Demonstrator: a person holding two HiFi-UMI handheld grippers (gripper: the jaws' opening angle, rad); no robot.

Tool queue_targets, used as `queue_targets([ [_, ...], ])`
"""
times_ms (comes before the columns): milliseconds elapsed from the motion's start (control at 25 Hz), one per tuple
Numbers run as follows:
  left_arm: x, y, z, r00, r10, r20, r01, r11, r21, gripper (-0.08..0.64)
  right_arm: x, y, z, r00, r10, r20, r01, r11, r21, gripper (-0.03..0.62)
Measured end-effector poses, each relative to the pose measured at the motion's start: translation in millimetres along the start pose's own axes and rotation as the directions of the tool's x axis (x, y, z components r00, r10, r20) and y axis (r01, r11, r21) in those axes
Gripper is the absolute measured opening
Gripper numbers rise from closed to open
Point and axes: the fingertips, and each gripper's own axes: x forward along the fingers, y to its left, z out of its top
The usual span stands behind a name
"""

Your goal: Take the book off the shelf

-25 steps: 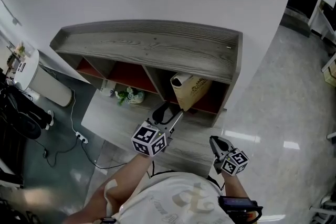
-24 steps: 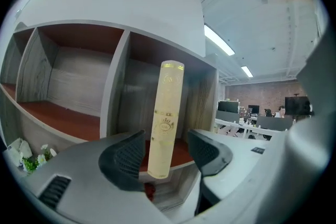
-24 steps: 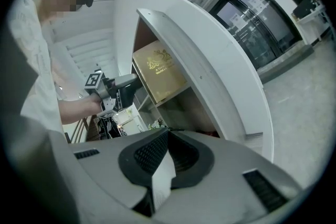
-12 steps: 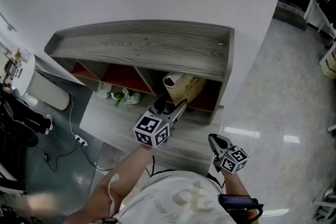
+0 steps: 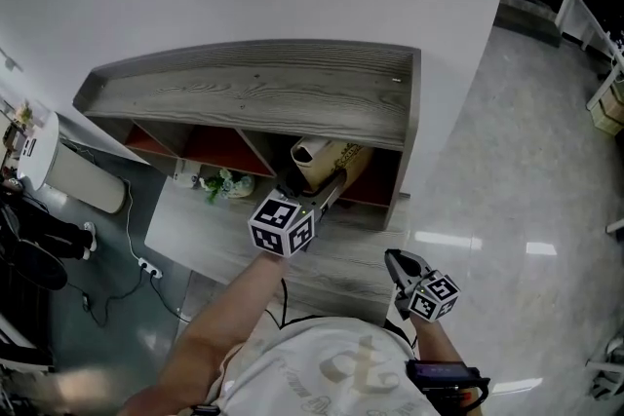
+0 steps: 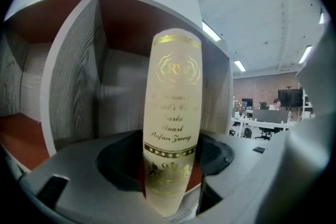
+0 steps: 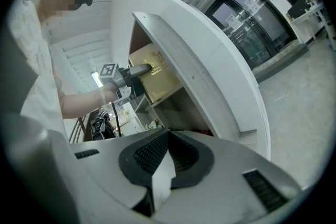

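A tan book (image 5: 336,161) with gold lettering leans in the right compartment of the grey wooden shelf (image 5: 263,93). My left gripper (image 5: 330,187) reaches into that compartment. In the left gripper view the book's spine (image 6: 173,113) stands upright between the wide-spread jaws of that gripper (image 6: 169,162), and dark gaps show beside it. My right gripper (image 5: 398,261) hangs low at the right, away from the shelf, jaws together and holding nothing. From the right gripper (image 7: 167,152) view I see the left gripper (image 7: 140,71) at the book (image 7: 157,78).
A small plant (image 5: 224,182) sits on the lower board left of the book. A white cylinder bin (image 5: 73,175) and a power strip (image 5: 148,260) are on the floor at the left. Glossy floor (image 5: 507,209) spreads to the right. The wall stands behind the shelf.
My left gripper has moved forward and up, from short of the shelf to the book's spine. The right gripper has stayed where it was.
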Motion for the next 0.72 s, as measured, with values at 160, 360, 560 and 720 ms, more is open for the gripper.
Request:
queue_targets([
  [160, 7.5, -1.4, -0.6, 1.000, -0.007, -0.006, 0.007, 1.000, 0.009, 0.288, -1.6, -4.9, -0.7, 1.000, -0.013, 0.004, 0.013, 1.000, 0.007, 0.005],
  [360, 11.7, -1.2, -1.1, 1.000, 0.003, -0.003, -0.003, 1.000, 0.025, 0.252, -1.5, -7.5, -1.4, 1.000, -0.021, 0.008, 0.021, 1.000, 0.017, 0.005],
  [560, 12.3, -2.0, -2.1, 1.000, -0.001, -0.018, 0.002, 0.998, 0.064, 0.240, -1.5, -10.5, -2.8, 0.999, -0.032, 0.008, 0.032, 0.999, 0.026, 0.005],
  [720, 10.8, -2.7, -2.2, 1.000, 0.001, -0.011, 0.000, 0.998, 0.067, 0.238, -0.3, -10.7, -2.2, 0.999, -0.035, 0.009, 0.035, 0.999, 0.025, 0.005],
])
